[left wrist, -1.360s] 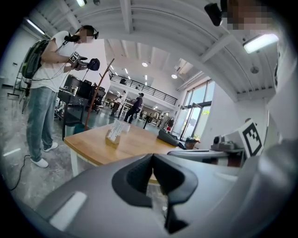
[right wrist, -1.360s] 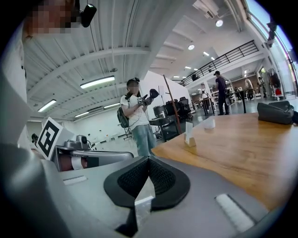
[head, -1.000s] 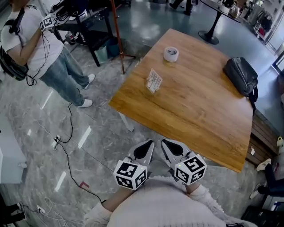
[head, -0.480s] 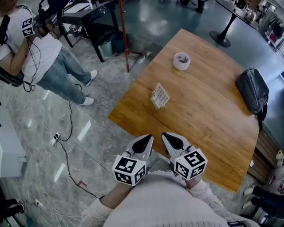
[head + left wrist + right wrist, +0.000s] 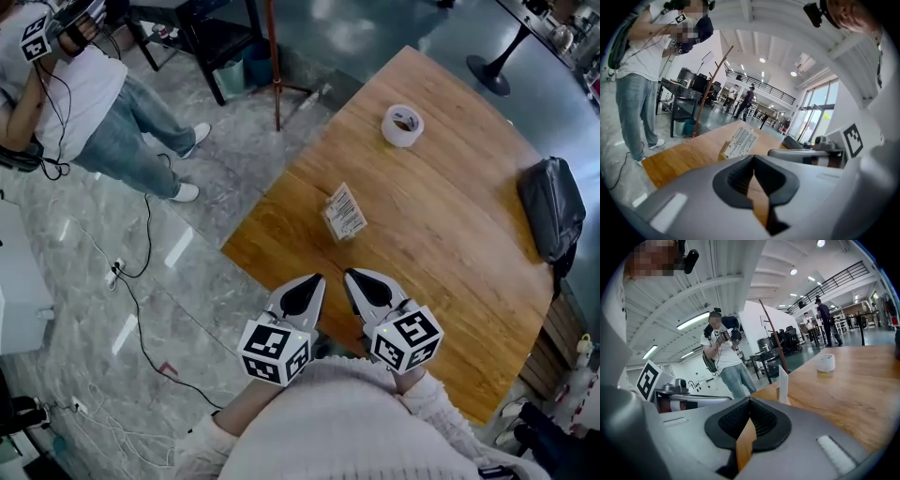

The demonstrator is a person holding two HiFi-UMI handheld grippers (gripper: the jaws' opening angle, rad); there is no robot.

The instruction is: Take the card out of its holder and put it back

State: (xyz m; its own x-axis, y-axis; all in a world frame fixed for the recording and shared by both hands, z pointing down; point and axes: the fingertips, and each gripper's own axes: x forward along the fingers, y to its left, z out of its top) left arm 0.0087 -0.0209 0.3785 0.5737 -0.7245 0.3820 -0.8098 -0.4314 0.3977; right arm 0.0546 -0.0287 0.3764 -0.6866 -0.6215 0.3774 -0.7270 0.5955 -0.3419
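My left claw (image 5: 307, 291) and right claw (image 5: 366, 287) sit closed and empty at lower centre; the card (image 5: 345, 212) stands in its holder (image 5: 723, 151) mid-frame on the table (image 5: 450, 244).

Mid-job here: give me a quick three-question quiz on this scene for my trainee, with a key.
1. True or false: the card stands in its holder on the table, with neither claw touching it.
2. The left claw and right claw are: A) shut and empty; B) shut on the card; C) wide open.
3. Which lies closer to the card: the tape roll or the black bag?

Key: 1 true; 2 A; 3 tape roll.
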